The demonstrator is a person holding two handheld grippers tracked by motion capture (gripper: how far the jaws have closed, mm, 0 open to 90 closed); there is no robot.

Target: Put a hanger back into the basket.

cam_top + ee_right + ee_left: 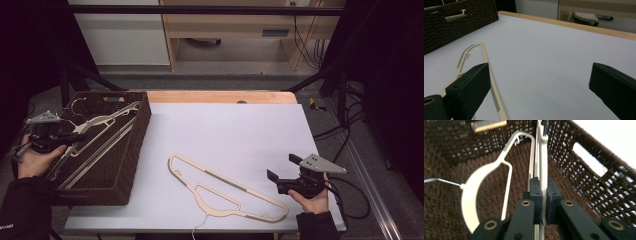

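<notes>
Rough woven wicker basket, smooth matt plastic hanger

**Jaws clamped on a hanger inside the basket**

The left gripper has its two black jaws pressed against a cream hanger bar that runs edge-on away from them toward the far wall of the brown woven basket. The bar lies close along the basket's right wall, near a handle cutout. To its left, a white hanger with a metal hook rests on the basket floor, apart from the jaws.
</notes>
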